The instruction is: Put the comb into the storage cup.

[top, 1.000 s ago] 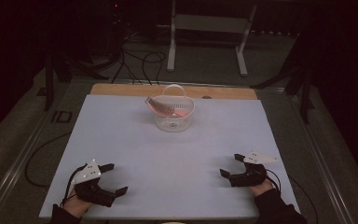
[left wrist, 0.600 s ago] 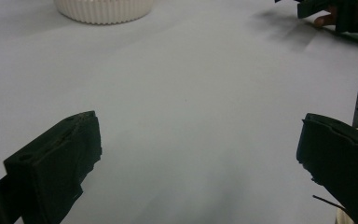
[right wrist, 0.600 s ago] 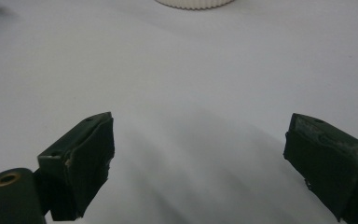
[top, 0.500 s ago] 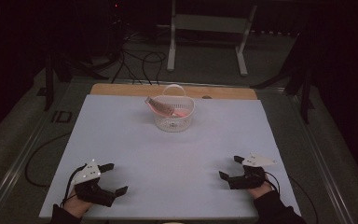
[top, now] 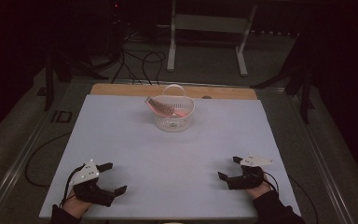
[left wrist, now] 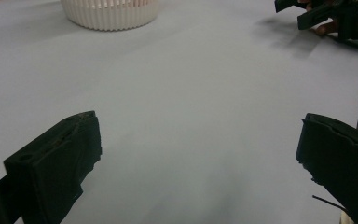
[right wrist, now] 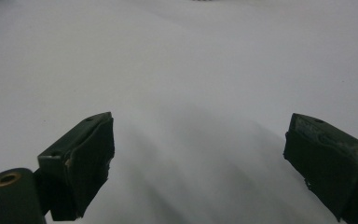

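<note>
A white ribbed basket [top: 173, 120] with a hoop handle stands at the far middle of the pale table sheet [top: 177, 149]. A pink and grey brush-like item [top: 162, 107] lies in it and sticks out over its left rim. My left gripper [top: 115, 177] rests near the front left corner, open and empty. My right gripper [top: 227, 168] rests near the front right, also open and empty. In the left gripper view the jaws [left wrist: 198, 154] are spread wide over bare sheet, with the basket [left wrist: 109, 11] far ahead. In the right gripper view the jaws [right wrist: 198, 154] are also wide apart.
A wooden strip [top: 121, 88] runs along the table's far edge. Beyond it are cables [top: 135, 60] on the floor and a white metal stand [top: 207, 28]. The right hand's gripper [left wrist: 317, 14] shows at the top right of the left gripper view.
My right gripper has drifted very slightly toward the near edge. The left gripper and the basket have not moved.
</note>
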`<move>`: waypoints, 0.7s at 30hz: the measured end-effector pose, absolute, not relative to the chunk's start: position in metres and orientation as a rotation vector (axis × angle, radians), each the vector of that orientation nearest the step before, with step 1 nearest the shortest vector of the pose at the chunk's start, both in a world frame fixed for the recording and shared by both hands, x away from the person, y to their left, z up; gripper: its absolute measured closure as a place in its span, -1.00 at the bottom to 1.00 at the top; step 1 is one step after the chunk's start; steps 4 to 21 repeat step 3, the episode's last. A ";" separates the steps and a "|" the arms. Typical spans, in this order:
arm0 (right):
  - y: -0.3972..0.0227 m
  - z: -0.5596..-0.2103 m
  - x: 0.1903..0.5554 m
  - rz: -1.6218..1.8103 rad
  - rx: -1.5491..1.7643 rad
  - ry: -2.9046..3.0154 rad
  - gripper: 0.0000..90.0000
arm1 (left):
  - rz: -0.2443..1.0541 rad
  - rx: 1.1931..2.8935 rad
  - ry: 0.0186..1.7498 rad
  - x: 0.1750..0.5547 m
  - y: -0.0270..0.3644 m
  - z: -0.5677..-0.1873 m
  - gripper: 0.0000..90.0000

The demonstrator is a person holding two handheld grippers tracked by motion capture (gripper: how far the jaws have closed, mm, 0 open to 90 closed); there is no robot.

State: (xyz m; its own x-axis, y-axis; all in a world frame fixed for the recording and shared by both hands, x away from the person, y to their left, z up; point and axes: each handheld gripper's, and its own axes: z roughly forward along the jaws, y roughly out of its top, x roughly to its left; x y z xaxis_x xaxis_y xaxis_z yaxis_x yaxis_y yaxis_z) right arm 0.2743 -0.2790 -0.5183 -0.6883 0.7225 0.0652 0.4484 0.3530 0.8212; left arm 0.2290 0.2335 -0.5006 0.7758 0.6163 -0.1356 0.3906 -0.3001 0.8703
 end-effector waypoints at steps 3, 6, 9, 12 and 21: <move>-0.279 -0.518 0.274 1.252 1.035 2.315 -0.81 | 0.272 1.931 0.761 0.229 0.233 -0.500 -1.00; -0.279 -0.518 0.274 1.252 1.035 2.315 -0.81 | 0.272 1.931 0.761 0.229 0.233 -0.500 -1.00; -0.279 -0.518 0.274 1.252 1.035 2.315 -0.81 | 0.272 1.931 0.761 0.229 0.233 -0.500 -1.00; -0.279 -0.518 0.274 1.252 1.035 2.315 -0.81 | 0.272 1.931 0.761 0.229 0.233 -0.500 -1.00; -0.279 -0.518 0.274 1.252 1.035 2.315 -0.81 | 0.272 1.931 0.761 0.229 0.233 -0.500 -1.00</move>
